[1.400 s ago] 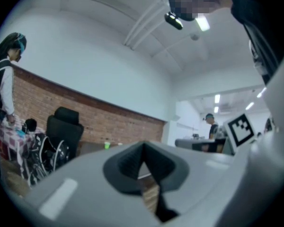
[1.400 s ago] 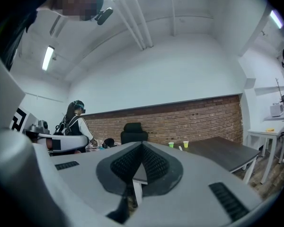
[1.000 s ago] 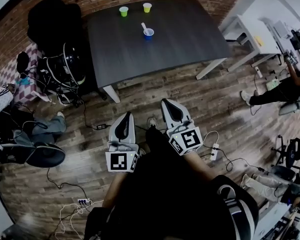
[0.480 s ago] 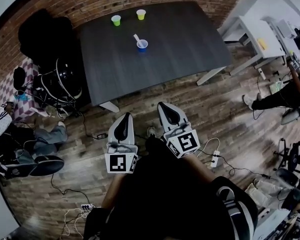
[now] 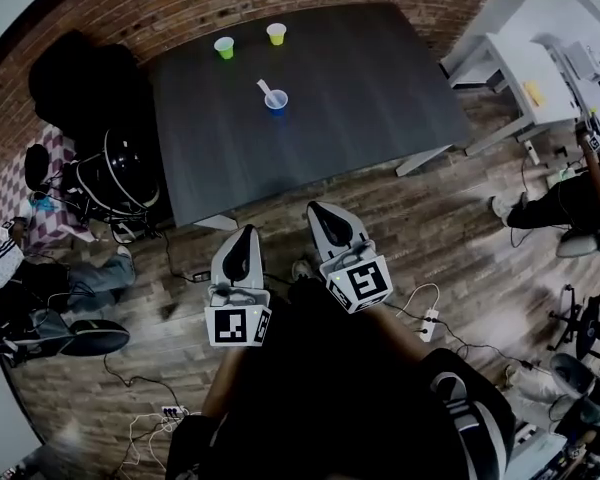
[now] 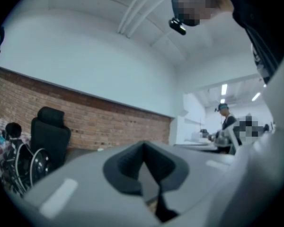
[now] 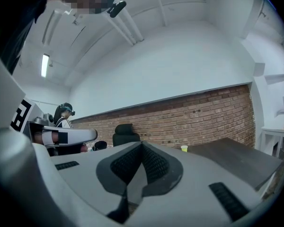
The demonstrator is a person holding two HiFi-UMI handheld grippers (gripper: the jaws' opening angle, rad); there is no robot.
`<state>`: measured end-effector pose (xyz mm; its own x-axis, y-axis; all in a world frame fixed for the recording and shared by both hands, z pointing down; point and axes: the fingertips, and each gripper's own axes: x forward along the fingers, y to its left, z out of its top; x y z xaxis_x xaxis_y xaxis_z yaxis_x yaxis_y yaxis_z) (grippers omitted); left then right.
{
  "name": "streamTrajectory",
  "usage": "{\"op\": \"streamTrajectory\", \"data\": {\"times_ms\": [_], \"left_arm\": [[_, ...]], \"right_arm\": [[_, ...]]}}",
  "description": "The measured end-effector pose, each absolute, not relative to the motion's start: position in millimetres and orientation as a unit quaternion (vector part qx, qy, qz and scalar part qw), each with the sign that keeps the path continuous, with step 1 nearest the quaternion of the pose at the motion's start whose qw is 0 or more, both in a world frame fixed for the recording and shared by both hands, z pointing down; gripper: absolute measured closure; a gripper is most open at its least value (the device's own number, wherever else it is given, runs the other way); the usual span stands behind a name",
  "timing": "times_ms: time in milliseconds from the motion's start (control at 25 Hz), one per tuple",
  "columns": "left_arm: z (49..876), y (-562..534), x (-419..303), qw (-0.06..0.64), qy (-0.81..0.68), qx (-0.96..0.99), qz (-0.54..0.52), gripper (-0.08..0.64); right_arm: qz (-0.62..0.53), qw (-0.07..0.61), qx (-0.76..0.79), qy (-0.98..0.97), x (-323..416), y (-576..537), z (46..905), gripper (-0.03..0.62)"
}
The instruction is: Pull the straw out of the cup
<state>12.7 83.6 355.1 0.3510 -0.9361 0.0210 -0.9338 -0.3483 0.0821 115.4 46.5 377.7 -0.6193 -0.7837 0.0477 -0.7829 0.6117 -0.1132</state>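
Reaching needed: left gripper point(image 5: 245, 234), right gripper point(image 5: 320, 213) closed, empty (lower centre); steady blue cup point(image 5: 276, 102) upper centre, pull straw point(image 5: 265, 88) straight up.

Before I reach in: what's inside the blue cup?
A white straw leans out of the blue cup, tilted left; its lower end and any liquid are hidden.

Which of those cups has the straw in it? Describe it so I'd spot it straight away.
Look at the dark table by the brick wall. Near its middle stands a blue cup, apart from the green cup and the yellow cup at the far edge. It alone is blue and has a white straw leaning out of it.
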Motion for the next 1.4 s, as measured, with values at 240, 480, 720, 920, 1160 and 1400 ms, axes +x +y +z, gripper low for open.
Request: {"op": "streamTrajectory", "data": {"times_ms": [240,480,720,920,1160,1400], "left_arm": [[356.9,71.0,15.6,0.045,-0.575,0.817,-0.01,0.556],[359.2,49.6,13.0,0.046,-0.576,0.816,-0.013,0.555],[359.2,14.5,5.1,0.043,-0.564,0.824,-0.024,0.556],[357.9,-24.4,-2.4,0.04,-0.556,0.829,-0.03,0.556],[358.5,-76.5,-14.5,0.046,-0.546,0.836,-0.029,0.555],[362.8,-121.2,-28.9,0.056,-0.536,0.842,-0.03,0.555]], "right_arm": [[-0.069,0.001,-0.435,0.898,123.9,27.7,379.7,0.589],[-0.066,-0.004,-0.433,0.899,120.1,7.5,382.0,0.588],[-0.056,-0.007,-0.443,0.895,110.5,-23.7,382.1,0.588],[-0.055,-0.013,-0.451,0.891,103.9,-56.5,385.6,0.588],[-0.059,-0.025,-0.458,0.887,90.8,-101.6,389.8,0.588],[-0.065,-0.043,-0.468,0.88,75.8,-144.8,399.3,0.588]]}}
